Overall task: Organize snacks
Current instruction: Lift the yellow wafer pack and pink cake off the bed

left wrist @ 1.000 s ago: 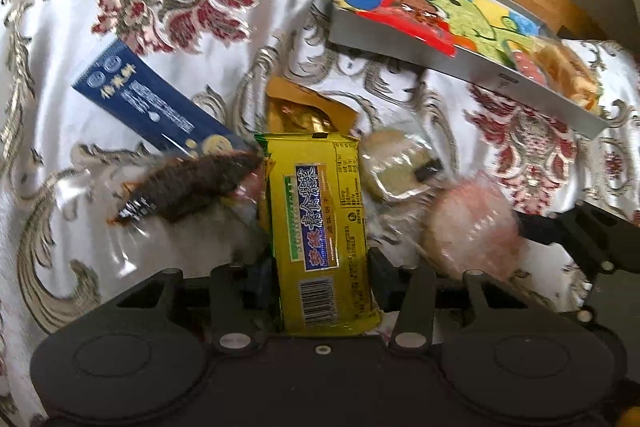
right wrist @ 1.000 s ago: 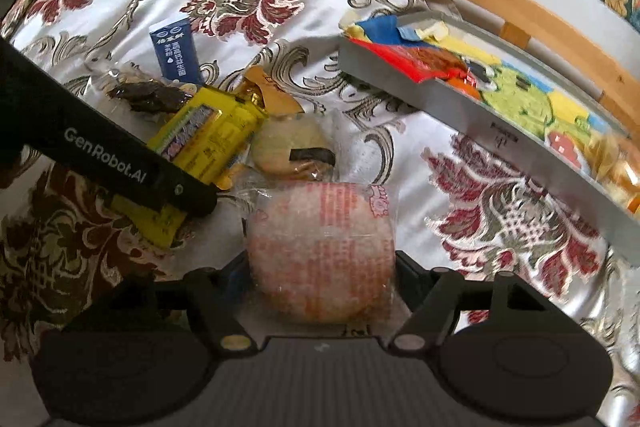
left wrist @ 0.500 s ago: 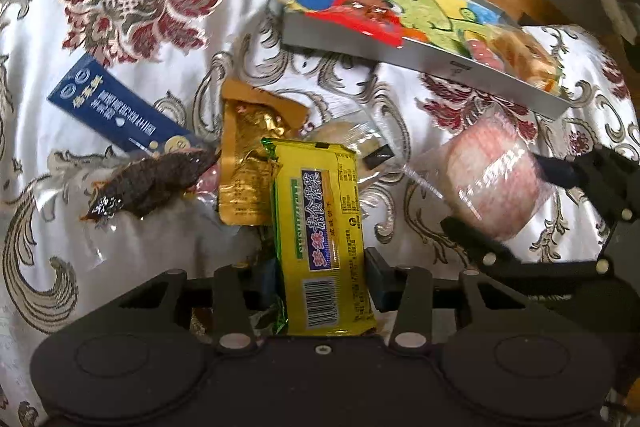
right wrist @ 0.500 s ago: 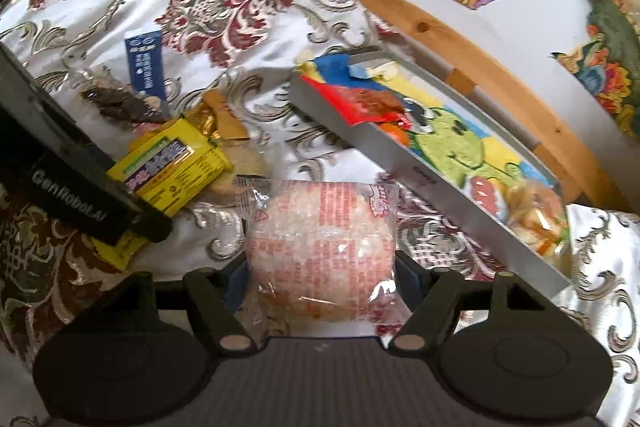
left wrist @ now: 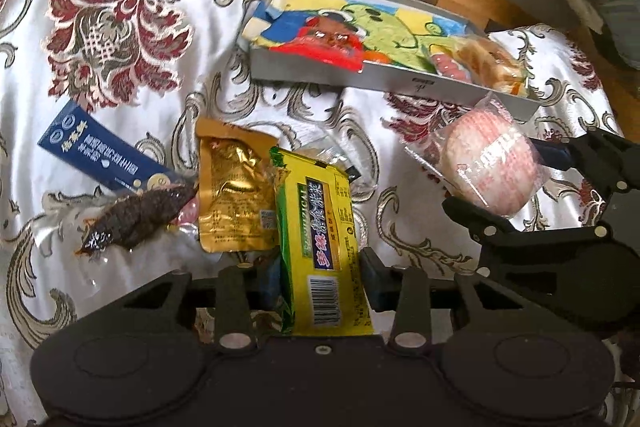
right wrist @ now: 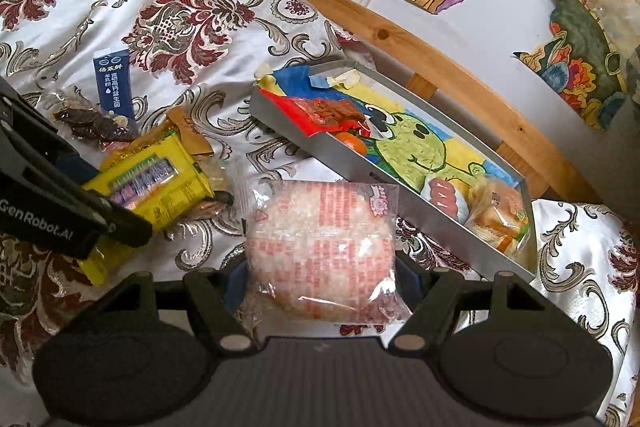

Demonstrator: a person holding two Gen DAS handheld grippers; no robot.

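The round rice cake [right wrist: 320, 251], light and brittle in slippery film, is sitting clamped across its middle in the right claw [right wrist: 320, 277], just short of the grey tray [right wrist: 400, 199] ahead. The left claw [left wrist: 316, 275] is pinching the stiff yellow biscuit pack [left wrist: 320, 239] near its barcode end, with the other snacks lying beyond it on the bedspread [left wrist: 120, 27].

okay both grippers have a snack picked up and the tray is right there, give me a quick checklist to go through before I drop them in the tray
1. Left gripper has its snack: ok, shut on the yellow biscuit pack.
2. Right gripper has its snack: ok, shut on the pink rice cake, lifted off the cloth.
3. Free space in the grey tray: ok, the middle with the green cartoon lining is bare; the red packet and the bread packet sit at the two ends.
4. Grippers apart from each other: ok, a gap shows in both views.
5. Yellow pack clear of the gold pouch: cannot tell, their edges overlap in the left wrist view.
6. Grip firmness on either wrapper: cannot tell.
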